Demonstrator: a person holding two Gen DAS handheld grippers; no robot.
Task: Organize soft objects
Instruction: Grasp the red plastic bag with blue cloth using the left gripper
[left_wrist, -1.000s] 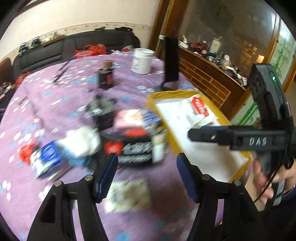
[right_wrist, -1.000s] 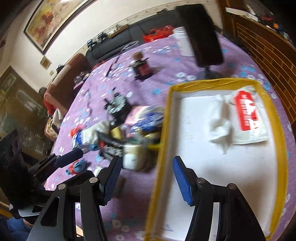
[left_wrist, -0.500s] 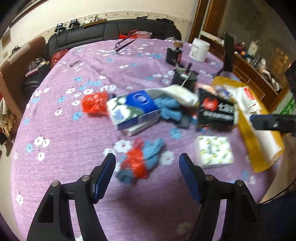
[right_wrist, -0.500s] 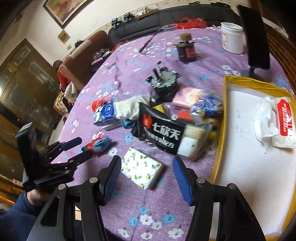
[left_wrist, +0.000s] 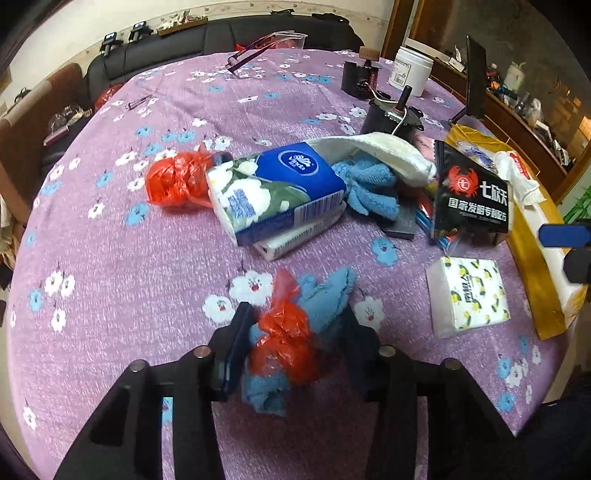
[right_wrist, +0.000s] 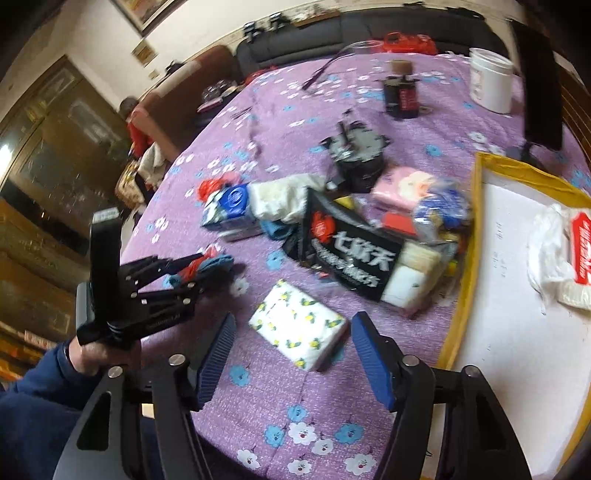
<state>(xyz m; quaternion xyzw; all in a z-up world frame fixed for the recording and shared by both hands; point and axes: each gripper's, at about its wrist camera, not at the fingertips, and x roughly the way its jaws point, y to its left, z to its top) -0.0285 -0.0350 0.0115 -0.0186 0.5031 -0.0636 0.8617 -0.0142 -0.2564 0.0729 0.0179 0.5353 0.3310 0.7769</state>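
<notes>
Right of the right gripper (right_wrist: 293, 354), whose fingers stand spread, lies the yellow-rimmed tray (right_wrist: 463, 295); on its white floor sits one white plastic pack with a red label (right_wrist: 569, 254), close to the far right side. Just ahead of those spread fingertips, between them, rests a lemon-print tissue pack (right_wrist: 299, 325) on the purple flowered tablecloth (right_wrist: 280, 417). Between the fingers of the left gripper (left_wrist: 295, 347) sits a bundle of blue cloth and red plastic bag (left_wrist: 291, 339), both pads pressed against it. Beyond the left fingers lie a blue tissue pack (left_wrist: 277, 192), a second red bag (left_wrist: 173, 181), a cream towel (left_wrist: 388, 151) over more blue cloth, and a black snack bag (left_wrist: 472, 195). Farther back stand a white tub (left_wrist: 410, 70) and a dark sofa (left_wrist: 221, 40) against the wall.
</notes>
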